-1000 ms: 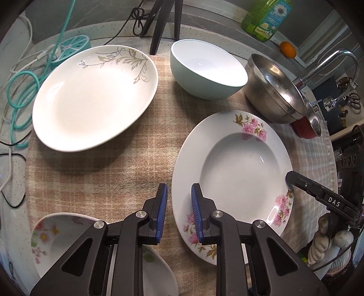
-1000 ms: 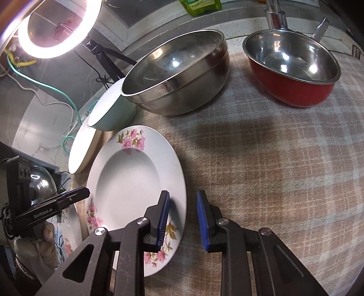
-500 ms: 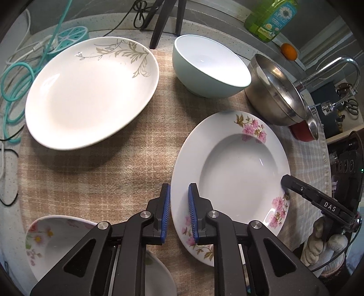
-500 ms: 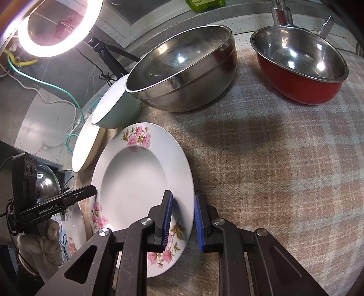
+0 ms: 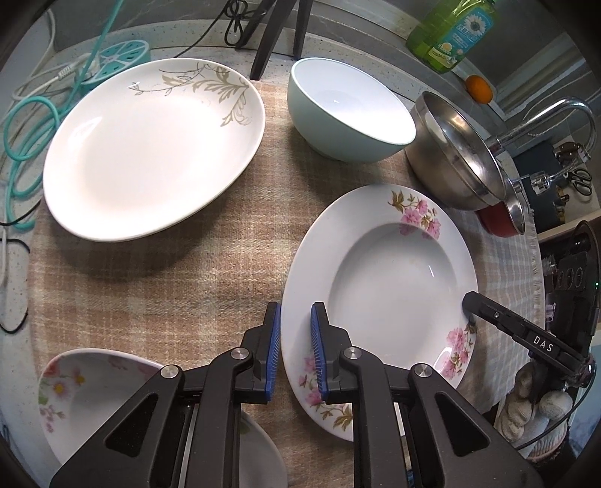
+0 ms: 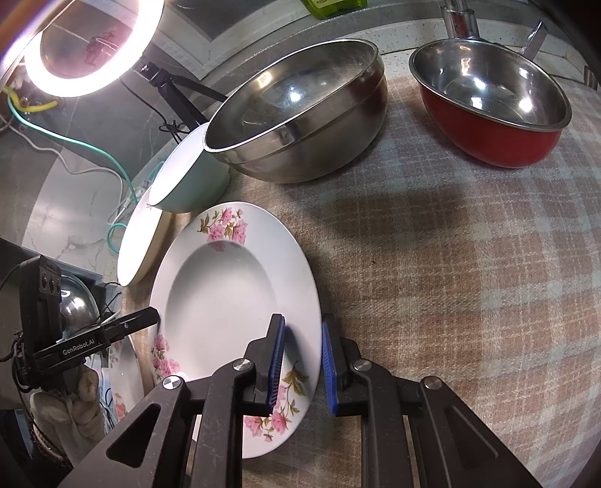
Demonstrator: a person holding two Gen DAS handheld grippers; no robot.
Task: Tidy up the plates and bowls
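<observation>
A white deep plate with pink flowers [image 5: 394, 285] lies on the plaid cloth [image 5: 169, 277]. My left gripper [image 5: 296, 323] is shut on its left rim, one blue pad outside the edge and one on the rim. My right gripper [image 6: 303, 334] is shut on the opposite rim of the same plate [image 6: 221, 292]. Each gripper's tip shows in the other wrist view at the plate's far edge. A large white oval plate with grey leaves [image 5: 150, 150] lies at the back left. A mint bowl [image 5: 349, 109], a steel bowl [image 6: 296, 112] and a red bowl [image 6: 492, 109] stand behind.
A small flowered plate [image 5: 86, 394] sits under my left gripper's body. Teal cables [image 5: 22, 150] and a power hub lie left of the cloth. A green soap bottle [image 5: 450, 30], an orange [image 5: 477, 88] and a faucet [image 5: 556, 112] stand at the back right. A ring light [image 6: 86, 82] glows.
Both grippers' jaws have narrowed onto the flowered plate's rim. The right gripper slid so the rim now sits between its pads. The plate has stayed put.
</observation>
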